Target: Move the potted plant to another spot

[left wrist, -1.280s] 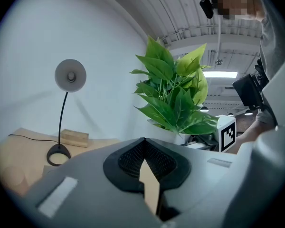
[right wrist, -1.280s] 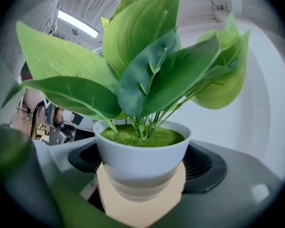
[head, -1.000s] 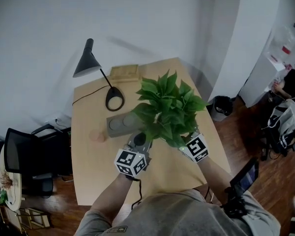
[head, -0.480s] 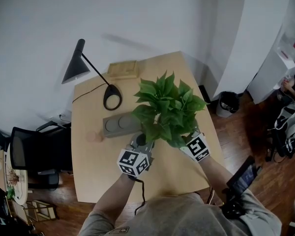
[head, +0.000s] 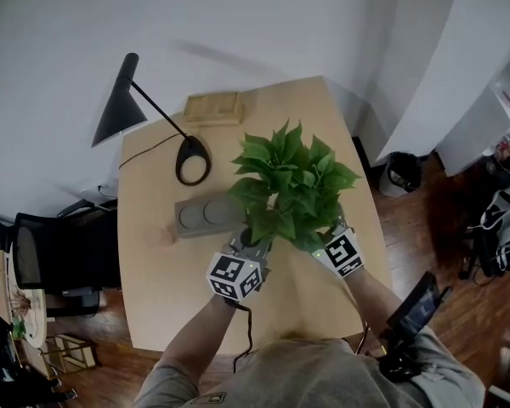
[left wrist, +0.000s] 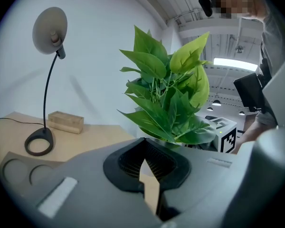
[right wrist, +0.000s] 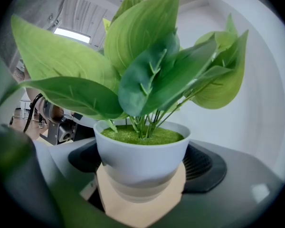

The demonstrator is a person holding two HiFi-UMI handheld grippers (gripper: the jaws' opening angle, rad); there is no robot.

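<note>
Clamps potted plant (head: 293, 185) in jaws of right gripper (right wrist: 142, 175), left gripper (left wrist: 143, 161) pressed together, hardly shifted from beside tray (head: 206, 216): relocation barely begun.

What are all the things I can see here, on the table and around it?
potted plant: one, green leaves in a white pot, mid-table
desk lamp: one, black, far left part of the table
wooden block: one, pale, at the table's far edge
tray: one, grey with two round hollows, left of the plant
small thing: one, pinkish, left of the tray, too blurred to name
table: one, light wood
chair: one, black, on the floor left of the table
bin: one, dark, on the floor right of the table
left tool: one, grey, jaws together and empty, beside the pot
right tool: one, grey, jaws closed on the pot
</note>
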